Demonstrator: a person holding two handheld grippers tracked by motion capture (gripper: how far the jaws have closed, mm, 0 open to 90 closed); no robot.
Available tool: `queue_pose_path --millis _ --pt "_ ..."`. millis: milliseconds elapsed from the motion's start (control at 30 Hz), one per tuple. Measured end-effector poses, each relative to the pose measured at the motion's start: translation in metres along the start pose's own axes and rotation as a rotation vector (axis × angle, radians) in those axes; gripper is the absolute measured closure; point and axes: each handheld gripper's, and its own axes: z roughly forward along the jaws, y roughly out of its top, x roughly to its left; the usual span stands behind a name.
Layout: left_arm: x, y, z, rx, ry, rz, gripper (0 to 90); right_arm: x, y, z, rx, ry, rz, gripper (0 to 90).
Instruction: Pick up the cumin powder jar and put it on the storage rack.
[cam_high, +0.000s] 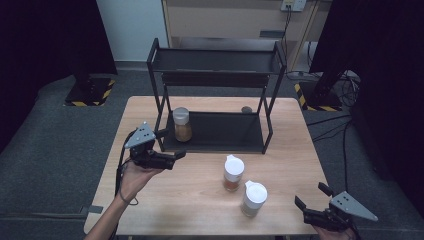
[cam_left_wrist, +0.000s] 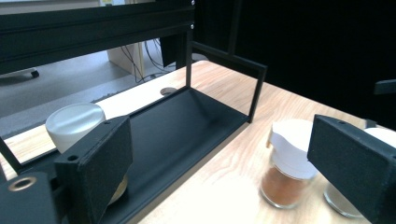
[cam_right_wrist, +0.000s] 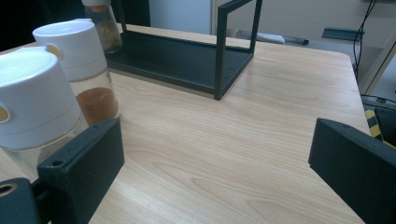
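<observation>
Jaws of the left gripper (cam_left_wrist: 219, 163) partly covering both jars (cam_left_wrist: 287, 163).

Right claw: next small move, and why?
Probably swing the right claw left toward the nearest white-capped jar and centre its open jaws on the glass below the cap. One jar already stands on the rack's lower shelf, two stand on the table, and this one is closest. The left claw is open by the rack.
</observation>
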Motion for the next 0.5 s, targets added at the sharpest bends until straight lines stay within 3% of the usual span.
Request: queue_pose_path --millis 167,400,500 --pt "-0.007 -0.013 -0.018 -0.027 0.001 -0.006 6.2 0.000 0.001 0.000 0.003 0.001 -0.002 3.8" --pt "-0.017 -0.031 -0.034 -0.037 0.019 0.024 6.2 0.000 0.001 0.000 0.004 -0.002 -0.002 3.8" --pt "-0.017 -0.042 -0.039 -0.047 0.025 0.005 6.1 0.001 0.000 0.000 0.003 -0.003 0.001 3.8"
